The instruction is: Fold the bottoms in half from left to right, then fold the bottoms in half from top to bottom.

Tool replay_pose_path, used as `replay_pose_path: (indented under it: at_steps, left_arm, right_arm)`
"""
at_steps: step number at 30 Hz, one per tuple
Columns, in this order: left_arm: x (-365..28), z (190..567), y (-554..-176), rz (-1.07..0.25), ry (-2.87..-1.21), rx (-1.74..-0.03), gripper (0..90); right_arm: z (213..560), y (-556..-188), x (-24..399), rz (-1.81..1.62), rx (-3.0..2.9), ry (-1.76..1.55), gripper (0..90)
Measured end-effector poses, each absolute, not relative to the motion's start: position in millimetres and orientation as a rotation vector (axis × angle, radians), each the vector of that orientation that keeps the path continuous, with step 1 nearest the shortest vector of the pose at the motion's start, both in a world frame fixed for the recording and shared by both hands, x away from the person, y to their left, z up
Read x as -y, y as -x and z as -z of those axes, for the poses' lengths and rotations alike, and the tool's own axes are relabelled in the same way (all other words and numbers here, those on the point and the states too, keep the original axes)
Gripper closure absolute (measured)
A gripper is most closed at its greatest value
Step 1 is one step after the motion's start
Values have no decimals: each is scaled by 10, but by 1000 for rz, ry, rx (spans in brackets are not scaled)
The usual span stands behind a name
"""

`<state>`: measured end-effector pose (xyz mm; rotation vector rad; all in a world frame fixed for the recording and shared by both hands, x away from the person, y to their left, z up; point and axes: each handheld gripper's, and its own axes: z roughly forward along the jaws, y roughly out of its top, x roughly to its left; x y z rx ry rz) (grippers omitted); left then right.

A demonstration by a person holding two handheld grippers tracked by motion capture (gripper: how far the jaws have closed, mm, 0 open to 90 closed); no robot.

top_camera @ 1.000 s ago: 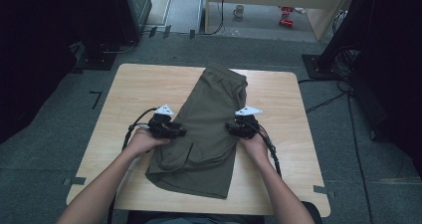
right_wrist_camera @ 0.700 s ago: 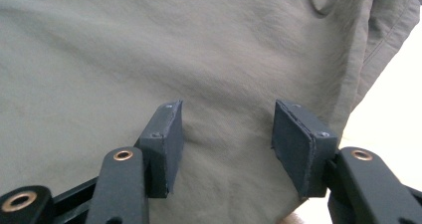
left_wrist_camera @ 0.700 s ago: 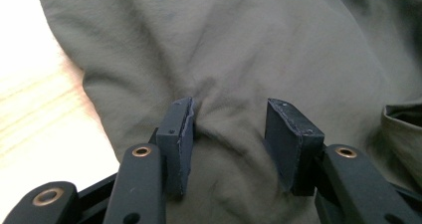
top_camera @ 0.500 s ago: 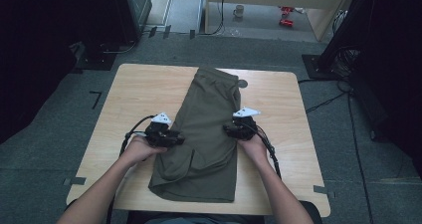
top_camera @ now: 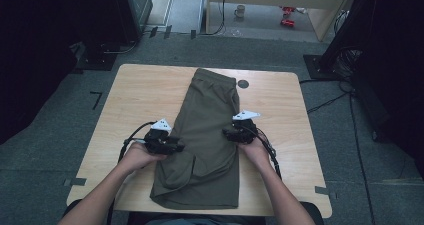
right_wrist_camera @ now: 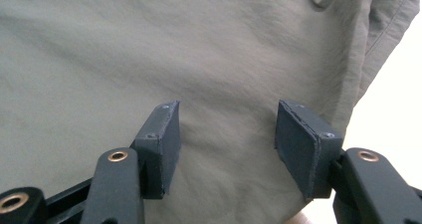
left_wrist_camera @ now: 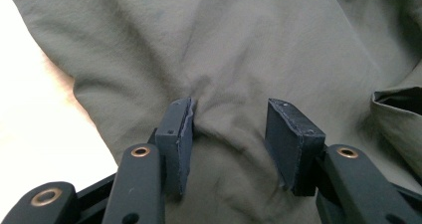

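- Olive shorts (top_camera: 207, 135) lie folded lengthwise into a long strip on the desk (top_camera: 135, 97), running from the far edge, where the waistband sits, down to the near edge.
- The strip sits about midway between the left and right edges, and its near end is wider than its far end.
- The left gripper (top_camera: 167, 144) rests at the left side of the shorts, nearer the near edge than the far one, held by the person's left hand (top_camera: 137, 156).
- In the left gripper view, the left gripper (left_wrist_camera: 229, 129) has its jaws partly apart and set down on the cloth (left_wrist_camera: 239, 50); a small ridge of fabric bunches against one pad, but the pads do not pinch it.
- The right gripper (top_camera: 235, 132) lies at the right side of the shorts, roughly level with the left one, held by the right hand (top_camera: 255, 152).
- In the right gripper view, the right gripper (right_wrist_camera: 226, 134) shows jaws standing open over smooth cloth (right_wrist_camera: 149, 50); they have just been opening, and nothing is clamped between them.
- A hemmed edge of the shorts runs down the right of that view, with pale desk (right_wrist_camera: 398, 74) beyond it.
- A dark round spot (top_camera: 243, 84) marks the desk just right of the waistband, near the far edge.
- Black cables (top_camera: 131, 135) loop from the left gripper across the desk towards the near-left corner.
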<state>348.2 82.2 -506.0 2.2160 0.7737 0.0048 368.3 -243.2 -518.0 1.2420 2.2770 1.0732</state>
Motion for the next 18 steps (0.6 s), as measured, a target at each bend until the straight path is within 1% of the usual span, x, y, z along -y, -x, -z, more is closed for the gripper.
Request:
replay_pose_path:
  at_steps: [3,18]
  left_arm:
    - [-827,5056,-3402,-6,-2225,-767,516]
    - [-864,5050,-3114,-17,-2232,-772,497]
  right_arm:
    - [5173,-3613,2419,-1071,-2302,-1228,406]
    - [5199,-3372,2362,-1090,-2287,-1201,399]
